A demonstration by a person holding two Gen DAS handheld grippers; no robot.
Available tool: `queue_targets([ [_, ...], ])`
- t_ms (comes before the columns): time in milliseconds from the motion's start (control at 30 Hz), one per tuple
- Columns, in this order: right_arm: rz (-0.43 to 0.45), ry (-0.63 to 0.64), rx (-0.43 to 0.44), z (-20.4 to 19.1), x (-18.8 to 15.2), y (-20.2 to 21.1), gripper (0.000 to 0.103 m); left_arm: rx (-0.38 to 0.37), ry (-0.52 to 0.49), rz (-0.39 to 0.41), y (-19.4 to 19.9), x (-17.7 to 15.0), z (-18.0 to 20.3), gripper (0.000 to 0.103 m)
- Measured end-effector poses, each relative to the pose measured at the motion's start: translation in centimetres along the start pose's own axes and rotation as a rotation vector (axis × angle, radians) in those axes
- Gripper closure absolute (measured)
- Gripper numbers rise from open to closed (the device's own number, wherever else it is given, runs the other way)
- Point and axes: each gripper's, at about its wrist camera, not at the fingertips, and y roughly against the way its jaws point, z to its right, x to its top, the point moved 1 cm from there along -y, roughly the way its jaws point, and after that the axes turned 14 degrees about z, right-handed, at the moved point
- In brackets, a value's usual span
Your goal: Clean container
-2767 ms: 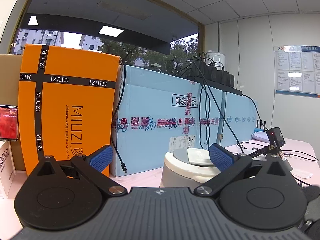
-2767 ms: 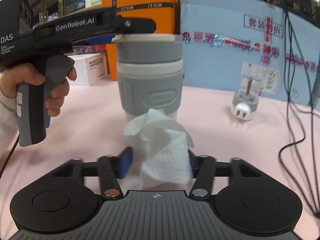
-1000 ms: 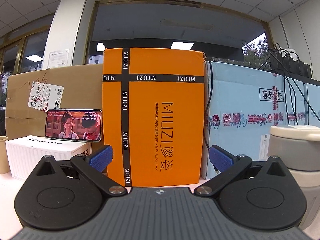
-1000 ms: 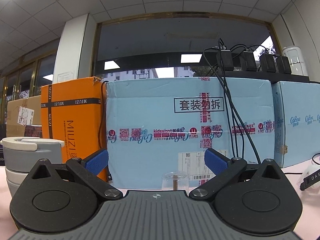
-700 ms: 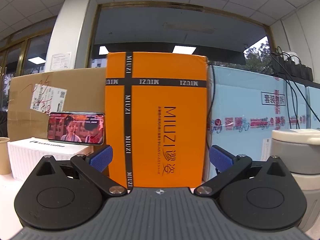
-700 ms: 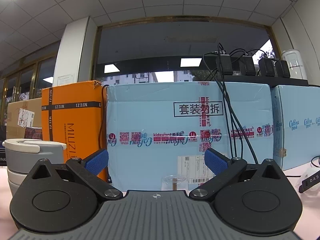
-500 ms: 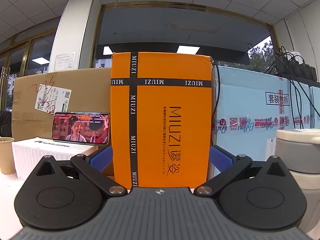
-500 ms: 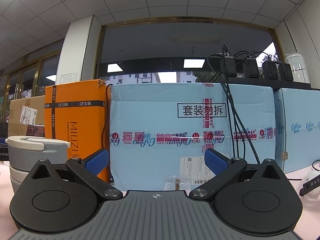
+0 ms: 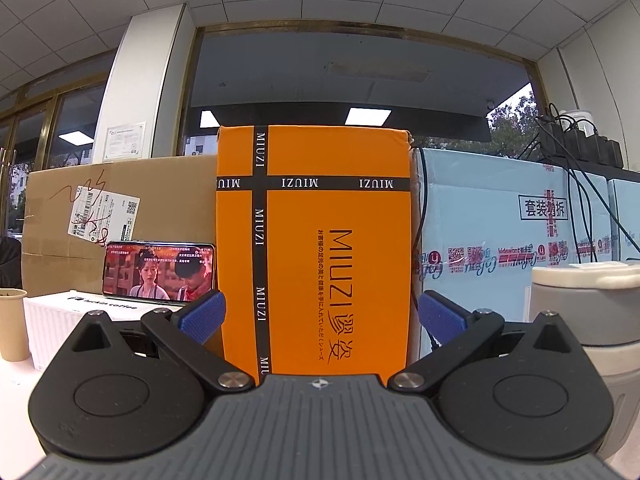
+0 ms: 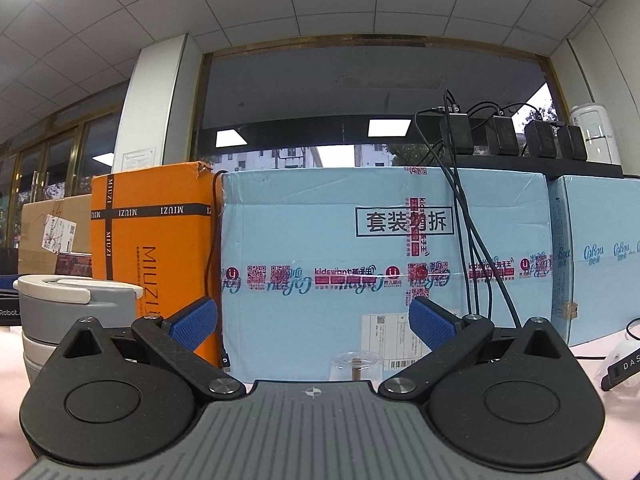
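Observation:
The grey and cream lidded container [image 9: 580, 300] stands upright at the right edge of the left wrist view, partly behind the gripper body. It shows again as the container [image 10: 72, 304] at the left of the right wrist view. My left gripper [image 9: 320, 314] is open and holds nothing, facing an orange box. My right gripper [image 10: 312, 322] is open too, empty, facing a light blue carton. The container stands between the two grippers, touched by neither. No tissue is in view.
An orange MIUZI box [image 9: 314, 248], a brown carton [image 9: 120, 216], light blue cartons [image 10: 380, 264] and black cables [image 10: 468, 240] line the back. A phone [image 9: 158, 274] leans on a white box [image 9: 60, 328] beside a paper cup [image 9: 12, 324]. A small clear glass item [image 10: 356, 364] stands ahead of the right gripper.
2.8 s ago the left gripper was at the container's lid and the right was shut on a white tissue by it. Both now are open, level and pulled away; the tissue is gone from view.

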Motion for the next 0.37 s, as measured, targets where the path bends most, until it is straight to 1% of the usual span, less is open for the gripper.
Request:
queue_targets([
  [367,-0.002,-0.005,0.002,0.17,-0.05,-0.07,0.000,-0.003,0.007,-0.001,0.07,0.02,-0.07,0.000],
])
